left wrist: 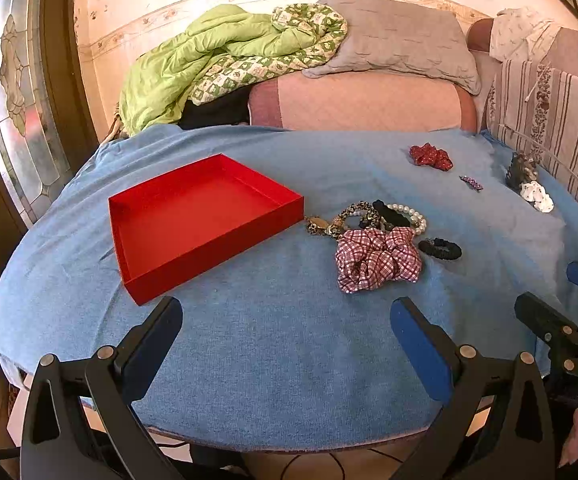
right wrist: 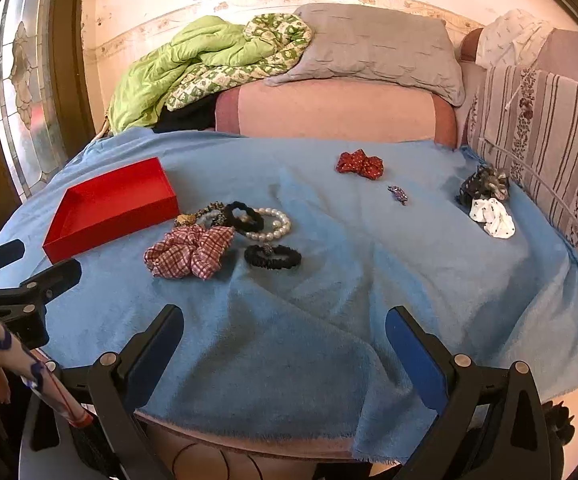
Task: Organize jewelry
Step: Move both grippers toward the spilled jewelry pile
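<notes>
- left wrist view: red box [left wrist: 193, 216] sits empty on the blue cloth [left wrist: 281, 344], far-left of the left gripper [left wrist: 287, 336], whose fingers are spread wide with nothing between them
- main jewelry pile is just right of the box: plaid scrunchie [left wrist: 377, 258], pearl bracelet [left wrist: 413, 216], black hair tie [left wrist: 441, 249], ahead-right of that gripper
- right gripper [right wrist: 285, 344] is spread too, holding nothing; the pile lies ahead-left of it, so i can't tell which is nearer
- far right: red scrunchie [right wrist: 360, 165], small clip [right wrist: 397, 194], white scrunchie [right wrist: 493, 216]; the dark thing behind it is hard to make out
</notes>
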### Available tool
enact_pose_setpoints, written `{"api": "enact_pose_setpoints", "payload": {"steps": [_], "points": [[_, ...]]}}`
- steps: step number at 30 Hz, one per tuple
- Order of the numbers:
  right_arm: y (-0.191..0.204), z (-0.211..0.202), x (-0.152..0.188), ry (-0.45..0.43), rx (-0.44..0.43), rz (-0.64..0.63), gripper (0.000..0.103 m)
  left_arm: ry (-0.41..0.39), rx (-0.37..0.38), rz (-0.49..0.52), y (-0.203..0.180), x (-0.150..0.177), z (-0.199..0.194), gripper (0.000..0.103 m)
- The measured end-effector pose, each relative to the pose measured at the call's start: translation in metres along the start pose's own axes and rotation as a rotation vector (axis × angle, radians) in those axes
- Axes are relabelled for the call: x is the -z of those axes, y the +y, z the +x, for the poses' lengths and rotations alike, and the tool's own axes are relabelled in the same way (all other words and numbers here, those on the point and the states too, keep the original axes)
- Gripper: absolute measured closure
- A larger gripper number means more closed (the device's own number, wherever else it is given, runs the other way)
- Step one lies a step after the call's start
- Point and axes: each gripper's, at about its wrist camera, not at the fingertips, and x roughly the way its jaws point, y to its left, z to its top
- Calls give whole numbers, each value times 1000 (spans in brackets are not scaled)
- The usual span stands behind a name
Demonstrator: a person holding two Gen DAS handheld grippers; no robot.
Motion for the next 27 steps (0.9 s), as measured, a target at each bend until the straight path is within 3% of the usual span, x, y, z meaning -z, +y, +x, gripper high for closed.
{"api": "enact_pose_setpoints", "payload": {"steps": [27], "points": [[10,8,4,28,-19,-34,1,42,5,-37,10,6,13,0]]}}
